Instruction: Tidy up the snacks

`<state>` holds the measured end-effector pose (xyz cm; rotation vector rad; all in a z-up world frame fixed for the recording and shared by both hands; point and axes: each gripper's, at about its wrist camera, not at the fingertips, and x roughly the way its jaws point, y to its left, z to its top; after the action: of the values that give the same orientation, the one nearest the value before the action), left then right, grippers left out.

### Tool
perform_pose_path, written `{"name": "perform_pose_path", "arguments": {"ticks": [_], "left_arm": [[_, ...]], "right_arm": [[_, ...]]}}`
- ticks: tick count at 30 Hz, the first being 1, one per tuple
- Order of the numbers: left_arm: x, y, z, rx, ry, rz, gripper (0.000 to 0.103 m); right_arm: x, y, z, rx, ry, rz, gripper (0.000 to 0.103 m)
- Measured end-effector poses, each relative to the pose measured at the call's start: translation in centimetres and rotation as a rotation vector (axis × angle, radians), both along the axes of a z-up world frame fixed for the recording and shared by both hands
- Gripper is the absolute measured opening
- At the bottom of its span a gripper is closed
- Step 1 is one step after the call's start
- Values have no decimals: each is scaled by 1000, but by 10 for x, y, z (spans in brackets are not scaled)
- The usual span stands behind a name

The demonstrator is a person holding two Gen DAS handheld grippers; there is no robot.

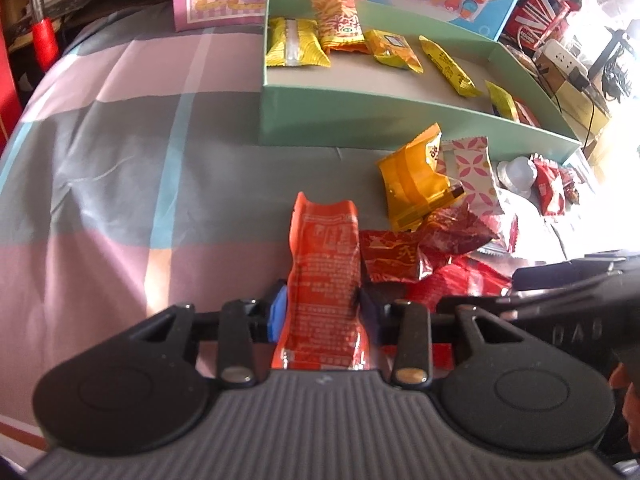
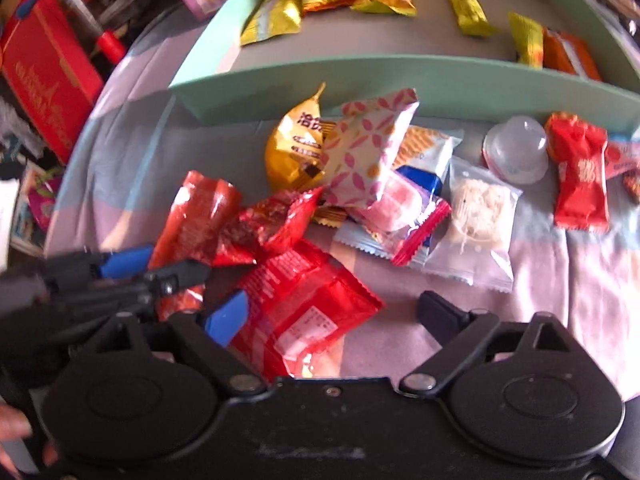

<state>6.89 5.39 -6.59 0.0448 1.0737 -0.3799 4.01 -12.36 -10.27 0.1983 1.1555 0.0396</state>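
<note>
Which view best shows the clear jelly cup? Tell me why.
The right wrist view: the jelly cup sits whole and unobstructed before the green box. In the left wrist view the cup is small, near the edge and washed out by glare.

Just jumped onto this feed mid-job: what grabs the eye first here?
The heap of bright snack packets on the checked cloth, just in front of the mint-green box, which already has yellow packets along its far wall. The left gripper is clamped on a long orange packet. The right gripper stands wide open over a red packet at the heap's near edge.
</note>
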Motion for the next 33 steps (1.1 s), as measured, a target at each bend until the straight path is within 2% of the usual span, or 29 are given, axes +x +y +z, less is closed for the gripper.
{"name": "perform_pose_path", "arguments": {"ticks": [2,3,4,9,12,18,22,24,27,30,33], "left_arm": [[2,-4,0,17,-9,4,37],[2,-5,0,27,-17,12,34],[1,-5,0,31,-21,15,33],[-5,2,3,23,-2,27,33],[-9,10,5,10,19,46,32],[-17,16,5,15,35,58,32],[-18,11,5,35,38,56,34],[-16,8,6,46,35,63,35],[-12,4,5,60,35,83,39],[-8,-1,3,74,26,88,43],[-7,-4,1,90,9,83,43]], "right_arm": [[-3,2,2,-29,-22,28,74],[-6,3,4,-37,-30,45,62],[-9,3,5,-31,-29,54,58],[-12,-18,10,11,-32,37,44],[-17,-26,14,26,-47,38,41],[-26,-49,15,15,-57,3,41],[-25,-58,14,-65,-50,0,56],[-26,-63,15,-40,-40,-35,58],[-29,-64,17,29,-22,-78,77],[-23,-58,12,72,19,-104,79],[-12,-54,4,69,65,-161,81]]}}
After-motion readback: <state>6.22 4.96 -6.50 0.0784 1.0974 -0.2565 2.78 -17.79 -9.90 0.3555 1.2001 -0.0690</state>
